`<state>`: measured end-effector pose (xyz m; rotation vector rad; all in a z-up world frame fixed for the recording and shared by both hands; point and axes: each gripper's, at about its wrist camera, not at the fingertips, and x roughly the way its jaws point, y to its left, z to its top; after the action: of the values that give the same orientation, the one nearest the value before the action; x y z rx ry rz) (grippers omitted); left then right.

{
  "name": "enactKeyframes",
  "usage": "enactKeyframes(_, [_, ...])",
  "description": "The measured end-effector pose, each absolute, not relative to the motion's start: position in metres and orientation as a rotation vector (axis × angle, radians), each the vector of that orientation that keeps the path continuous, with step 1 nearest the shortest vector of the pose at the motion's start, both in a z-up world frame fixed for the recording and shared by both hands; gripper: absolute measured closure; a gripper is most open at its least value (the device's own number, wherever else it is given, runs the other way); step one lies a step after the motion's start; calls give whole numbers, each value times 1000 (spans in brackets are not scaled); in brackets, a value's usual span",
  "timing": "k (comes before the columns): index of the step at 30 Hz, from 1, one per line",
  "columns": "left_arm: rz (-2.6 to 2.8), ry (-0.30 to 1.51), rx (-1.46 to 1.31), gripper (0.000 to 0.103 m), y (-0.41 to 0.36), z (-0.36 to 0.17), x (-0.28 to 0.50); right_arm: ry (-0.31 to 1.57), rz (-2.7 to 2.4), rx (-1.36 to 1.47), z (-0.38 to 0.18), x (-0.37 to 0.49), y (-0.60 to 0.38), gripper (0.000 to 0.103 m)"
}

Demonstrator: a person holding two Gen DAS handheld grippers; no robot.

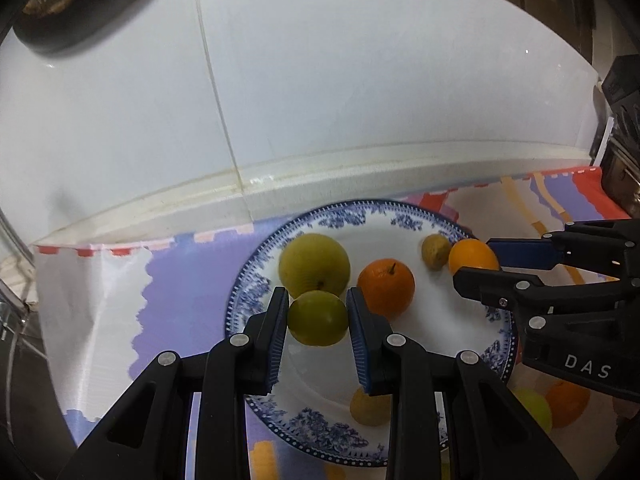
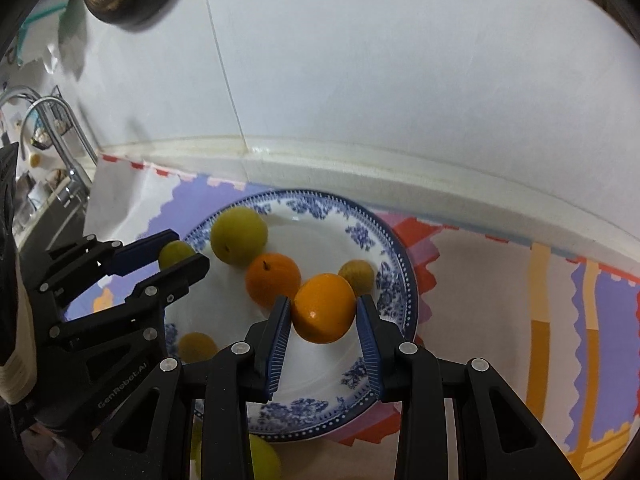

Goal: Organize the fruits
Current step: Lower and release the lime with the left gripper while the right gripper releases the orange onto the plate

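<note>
A blue-and-white plate (image 1: 400, 216) (image 2: 392, 240) lies on a patterned cloth. My left gripper (image 1: 318, 314) is shut on a small green fruit (image 1: 318, 318) over the plate's left part; it also shows in the right wrist view (image 2: 176, 254). My right gripper (image 2: 323, 308) is shut on an orange (image 2: 324, 308) over the plate's right part; the orange also shows in the left wrist view (image 1: 472, 256). On the plate lie a big green fruit (image 1: 314, 266) (image 2: 239, 236), another orange (image 1: 386, 288) (image 2: 272, 284), a small brownish fruit (image 1: 436, 251) (image 2: 357, 276) and a yellowish fruit (image 1: 370, 406) (image 2: 196, 346).
A green fruit (image 1: 532, 406) and an orange (image 1: 568, 404) lie on the cloth right of the plate. The white tiled wall (image 1: 360, 80) stands just behind the plate. A faucet (image 2: 60, 140) and sink are at far left. A dark pan (image 1: 60, 8) hangs upper left.
</note>
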<state>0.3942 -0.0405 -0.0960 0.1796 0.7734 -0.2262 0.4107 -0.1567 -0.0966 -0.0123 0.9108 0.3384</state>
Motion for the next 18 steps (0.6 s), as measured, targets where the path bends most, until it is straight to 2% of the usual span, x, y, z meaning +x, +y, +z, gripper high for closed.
enactKeyframes(11, [-245,838,177,73,-42,-117,403,974,337,-11,-112,420,-156,68])
enactKeyframes(15, [-243,833,173,66,-42,-113,404,973,336,-4,-112,420,-157,68])
enactKeyframes(18, [-240,826,166,60,-41,-108,402,965,337,-2,-110,420,-156,63])
